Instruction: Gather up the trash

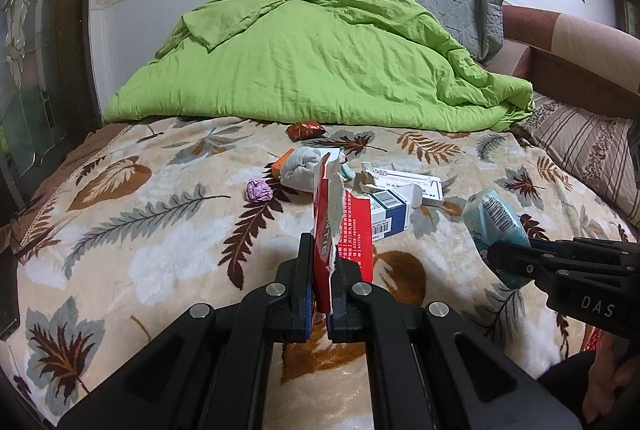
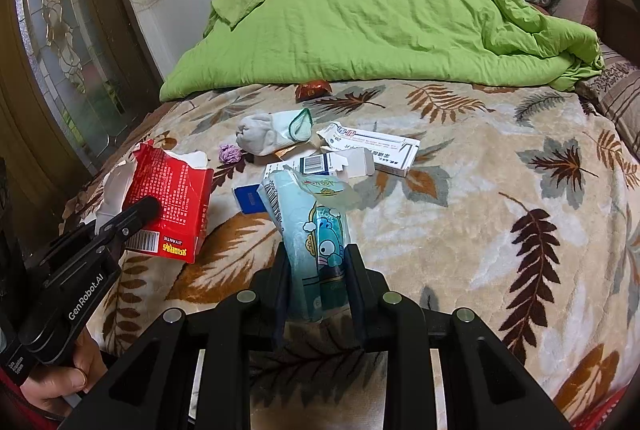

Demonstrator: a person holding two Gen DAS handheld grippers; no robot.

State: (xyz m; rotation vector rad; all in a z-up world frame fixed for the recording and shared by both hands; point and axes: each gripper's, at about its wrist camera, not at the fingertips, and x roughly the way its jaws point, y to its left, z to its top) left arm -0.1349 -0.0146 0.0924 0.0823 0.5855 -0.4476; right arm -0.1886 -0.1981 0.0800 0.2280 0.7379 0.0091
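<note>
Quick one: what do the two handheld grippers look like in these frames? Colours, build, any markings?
Both are matte black with paired linkage bars joined by round silver pins. The left gripper has blue pads on its inner finger faces, and its body reads "GenRobot.AI" in white in the right wrist view. The right gripper has flat black fingers; "DAS" is printed in white on its side in the left wrist view. No cables visible.

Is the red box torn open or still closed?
Torn open: the red box has a ragged, ripped top edge showing white card inside.
</note>
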